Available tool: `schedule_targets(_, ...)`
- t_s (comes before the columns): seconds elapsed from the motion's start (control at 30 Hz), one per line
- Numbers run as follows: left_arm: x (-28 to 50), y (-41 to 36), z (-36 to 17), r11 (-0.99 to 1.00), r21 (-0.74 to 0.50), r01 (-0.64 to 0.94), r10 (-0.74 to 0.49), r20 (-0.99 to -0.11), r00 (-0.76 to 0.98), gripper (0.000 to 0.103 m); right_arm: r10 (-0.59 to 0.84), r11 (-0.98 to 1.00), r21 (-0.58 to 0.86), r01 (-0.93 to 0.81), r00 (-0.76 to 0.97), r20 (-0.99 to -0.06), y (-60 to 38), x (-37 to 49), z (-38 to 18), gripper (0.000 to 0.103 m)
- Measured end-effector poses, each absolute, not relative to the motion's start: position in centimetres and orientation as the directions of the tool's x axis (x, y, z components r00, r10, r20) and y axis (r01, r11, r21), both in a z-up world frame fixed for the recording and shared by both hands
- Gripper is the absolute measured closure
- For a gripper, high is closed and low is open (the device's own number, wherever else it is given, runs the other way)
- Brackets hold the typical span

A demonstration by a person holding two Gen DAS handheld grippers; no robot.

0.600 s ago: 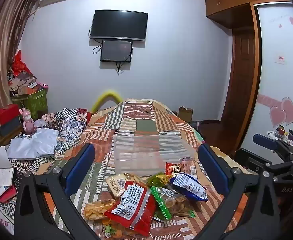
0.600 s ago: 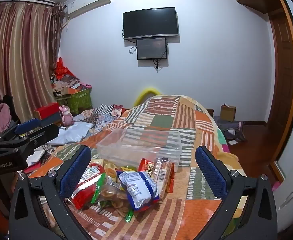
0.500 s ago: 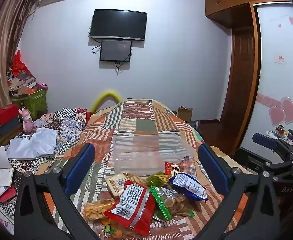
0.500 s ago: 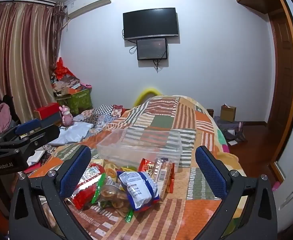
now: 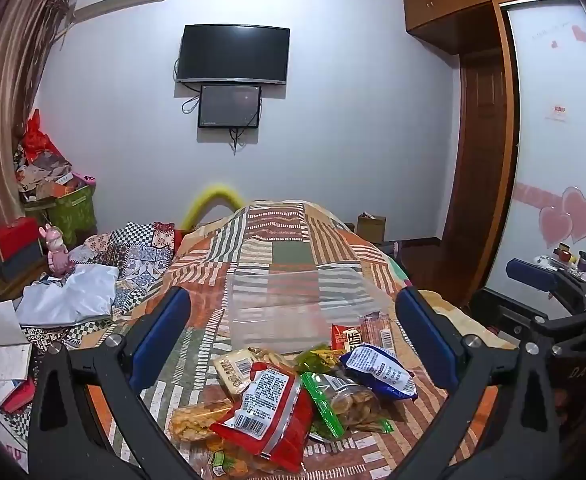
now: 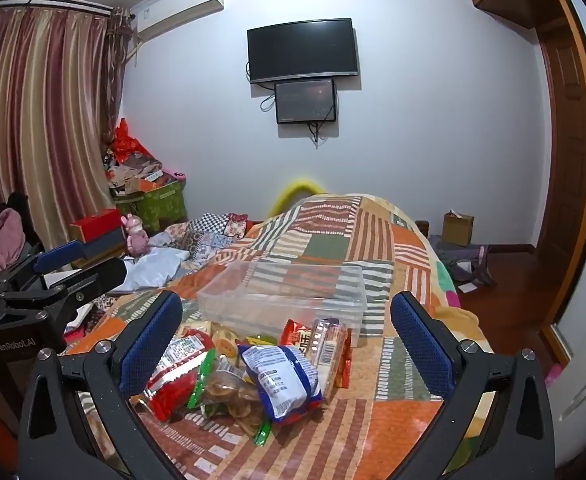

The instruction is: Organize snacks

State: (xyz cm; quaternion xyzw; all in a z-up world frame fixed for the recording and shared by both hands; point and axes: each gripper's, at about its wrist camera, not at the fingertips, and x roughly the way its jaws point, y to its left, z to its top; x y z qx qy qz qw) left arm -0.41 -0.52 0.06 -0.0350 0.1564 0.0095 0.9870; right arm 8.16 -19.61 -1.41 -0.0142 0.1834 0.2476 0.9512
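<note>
Low in both frames, left claw (image 5: 293, 336) and right claw (image 6: 287, 338) gape empty above the snack pile (image 5: 293, 396), clear box (image 6: 281, 300) just behind.

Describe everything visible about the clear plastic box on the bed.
The clear plastic box is a rectangular, see-through container with rounded corners and no lid on it. It looks empty: the quilt's stripes show through its walls. It sits upright on the patchwork quilt, just behind the snack pile. The red packets at the pile's far edge overlap its front wall in both views; whether they actually touch is unclear. Neither tool touches it.
</note>
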Motion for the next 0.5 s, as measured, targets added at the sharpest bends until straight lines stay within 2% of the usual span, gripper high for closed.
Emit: schedule_targets(0.5,-0.4,-0.92,0.0,0.998,-0.058,-0.024,0.005,-0.309,0.951,0.0,0.469,0.876,0.067,-0.477,0.811,-0.349,-19.61,7.91,-1.09,0.0)
